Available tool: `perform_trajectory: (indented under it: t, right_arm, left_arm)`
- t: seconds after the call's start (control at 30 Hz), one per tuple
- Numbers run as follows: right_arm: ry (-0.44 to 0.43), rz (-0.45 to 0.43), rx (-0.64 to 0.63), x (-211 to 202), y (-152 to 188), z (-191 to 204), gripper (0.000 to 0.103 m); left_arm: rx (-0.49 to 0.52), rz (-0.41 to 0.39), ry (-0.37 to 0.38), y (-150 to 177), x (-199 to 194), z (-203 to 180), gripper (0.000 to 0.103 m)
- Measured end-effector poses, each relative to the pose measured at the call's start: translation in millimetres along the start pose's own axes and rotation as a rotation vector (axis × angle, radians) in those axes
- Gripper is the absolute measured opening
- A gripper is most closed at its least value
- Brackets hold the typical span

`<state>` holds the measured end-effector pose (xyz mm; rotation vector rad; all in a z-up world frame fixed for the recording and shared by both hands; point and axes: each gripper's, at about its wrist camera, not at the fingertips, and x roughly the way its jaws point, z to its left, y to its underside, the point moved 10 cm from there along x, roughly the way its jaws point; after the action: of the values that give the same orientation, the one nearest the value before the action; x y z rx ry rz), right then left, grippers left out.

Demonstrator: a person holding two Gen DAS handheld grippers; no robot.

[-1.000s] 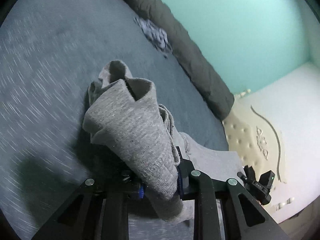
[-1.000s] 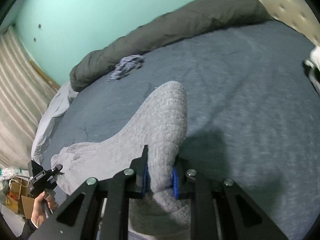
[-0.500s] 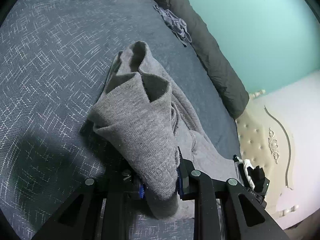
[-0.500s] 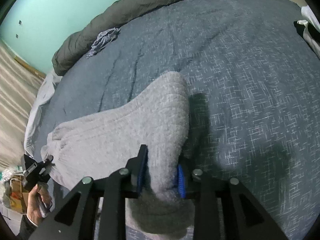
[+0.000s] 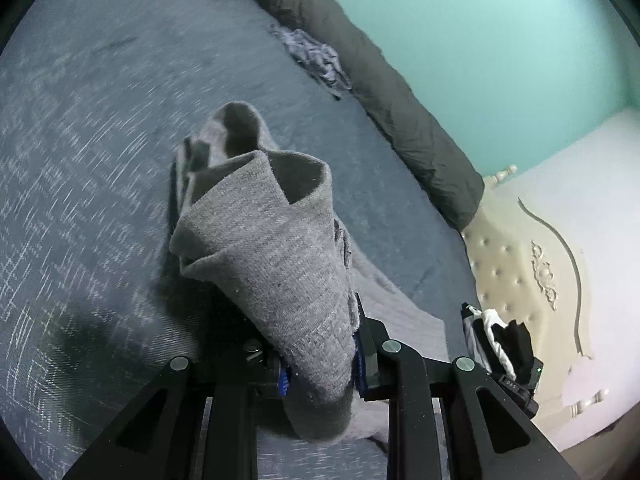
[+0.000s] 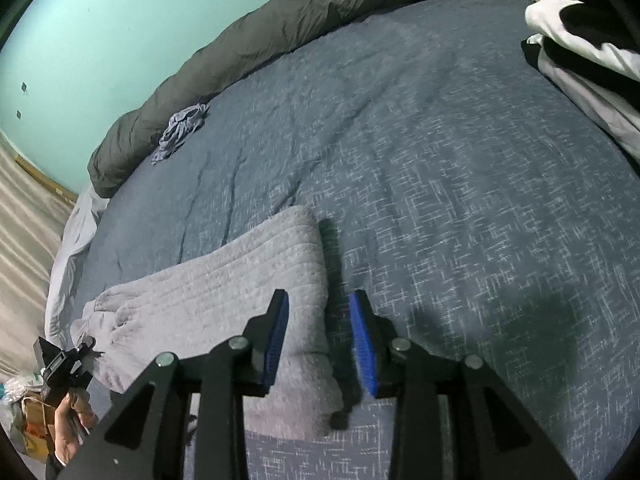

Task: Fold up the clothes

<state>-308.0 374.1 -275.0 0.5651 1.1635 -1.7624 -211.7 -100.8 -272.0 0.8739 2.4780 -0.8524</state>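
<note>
Still lying mostly flat on the blue bedspread (image 6: 440, 152), grey knit garment (image 6: 224, 292), with one end bunched and lifted. Gripping that raised end, left gripper (image 5: 320, 364), fingers (image 5: 282, 376) clenched on the cloth, the fabric rolling up into an open cone ahead of them. Hiding the lower tip of the bunch behind the gripper frame; blurring the bedspread weave on the far side. Straddling the garment's other edge without pressing it, right gripper (image 6: 320, 340), blue fingers (image 6: 276, 340) standing apart and released, the cloth lying loose between them and slightly to one side. Showing at the lower left corner of the right wrist view, a hand (image 6: 70, 420) on the other gripper's handle, partly cut off by the picture's rim. Resting against the dark rolled duvet (image 6: 280, 36), a small crumpled bluish cloth (image 6: 180, 128), too far to identify. Cropping at the edge, a black-and-white folded pile (image 6: 584, 52); kind unclear.
</note>
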Motion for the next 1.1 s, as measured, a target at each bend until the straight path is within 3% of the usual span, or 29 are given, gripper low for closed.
perform_trajectory:
  t: [0.23,0.43,0.53,0.7,0.87,1.1]
  right_arm:
    - [-0.034,-0.011,-0.012,-15.7,5.7,-0.7,0.032]
    - [-0.072,-0.038,0.01,-31.8,5.4,-6.7,0.032]
    - [-0.09,-0.046,0.021,-40.3,6.4,-11.4,0.032]
    - [-0.106,-0.053,0.035,-52.0,9.0,-22.8,0.032]
    - [-0.114,-0.034,0.046,-54.5,14.4,-28.3,0.032]
    - [-0.167,0.018,0.007,-41.4,21.1,1.8,0.042]
  left_arm:
    - [0.115,-0.007,0.042,-7.8,-3.8,-66.5,0.025]
    - [0.223,0.021,0.081,-2.5,15.4,-138.7,0.024]
    - [0.287,0.057,0.096,10.0,35.4,-177.9,0.024]
    - [0.409,0.17,0.11,57.9,98.5,-240.4,0.024]
    - [0.526,0.384,-0.023,134.6,170.4,-230.6,0.024]
    - [0.494,0.356,-0.012,126.2,156.9,-220.9,0.025]
